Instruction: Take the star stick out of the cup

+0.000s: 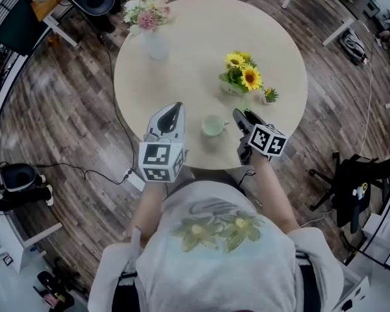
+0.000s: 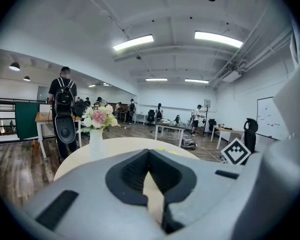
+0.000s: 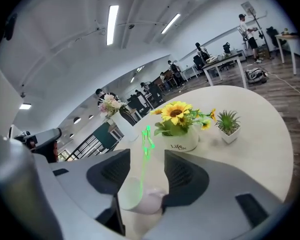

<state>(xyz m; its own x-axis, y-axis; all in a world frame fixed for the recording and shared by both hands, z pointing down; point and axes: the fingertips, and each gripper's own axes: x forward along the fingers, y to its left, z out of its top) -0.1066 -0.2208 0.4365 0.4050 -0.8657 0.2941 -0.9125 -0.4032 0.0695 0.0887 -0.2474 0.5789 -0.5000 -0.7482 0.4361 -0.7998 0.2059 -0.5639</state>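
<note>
R gripper (image 3: 146,159) jaws spread wide, nothing pinched. Cup (image 3: 140,196) sits low between them, star stick (image 3: 147,139) stands near-upright out of it, right in the gap (pull axis = up). L gripper (image 1: 169,119) pressed together, empty, on cup's other side.

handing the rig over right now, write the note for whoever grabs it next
Left tongs: shut, empty, over the near edge of the table, left of the cup.
Right tongs: open. In the right gripper view the cup and the green star stick show in the gap between the jaws, and the pads are not on the stick.
Done: right tongs lined up on the stick.
Left: close on the stick and lift it out. The cup may need steadying.
</note>
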